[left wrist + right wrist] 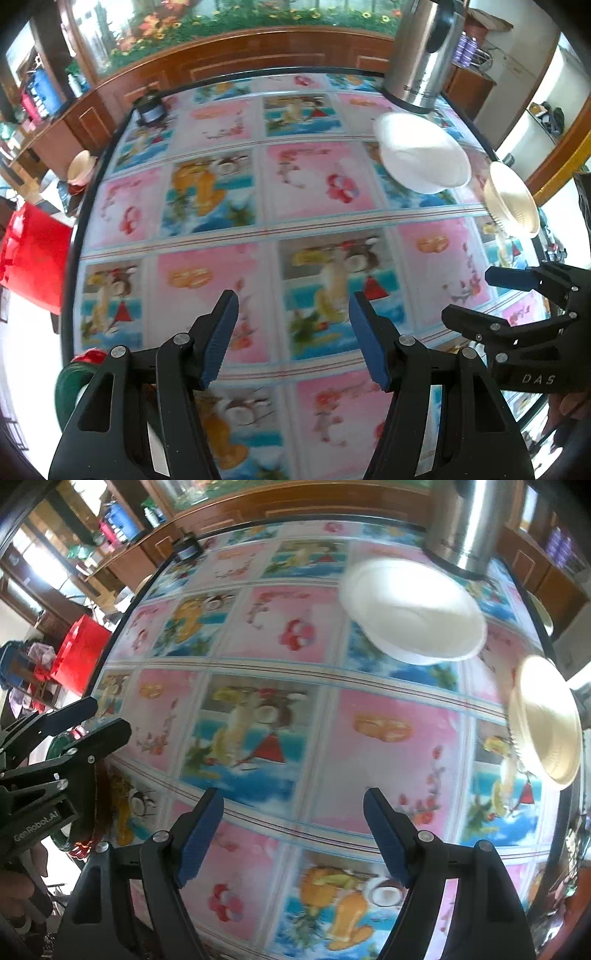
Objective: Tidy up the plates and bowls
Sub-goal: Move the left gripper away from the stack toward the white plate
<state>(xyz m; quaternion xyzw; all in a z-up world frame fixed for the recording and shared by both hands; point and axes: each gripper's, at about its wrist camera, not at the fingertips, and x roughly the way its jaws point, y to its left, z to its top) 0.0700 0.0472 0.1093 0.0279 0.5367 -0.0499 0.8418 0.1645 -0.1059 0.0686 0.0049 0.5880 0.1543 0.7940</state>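
Observation:
A white bowl [421, 153] sits on the table's far right, in front of a steel kettle; it also shows in the right wrist view [413, 609]. A cream plate [511, 199] lies at the right edge, also seen in the right wrist view [546, 720]. My left gripper [293, 332] is open and empty above the near part of the table. My right gripper [293, 834] is open and empty, nearer the bowl and plate. Each gripper shows in the other's view, the right one [517, 295] at the right and the left one [74, 720] at the left.
The round table [258, 192] has a colourful patterned cloth. A steel kettle [424, 55] stands at the far right and a dark jar [149, 109] at the far left. A green and red dish [74, 376] lies at the near left edge. A red stool [33, 254] stands beside the table.

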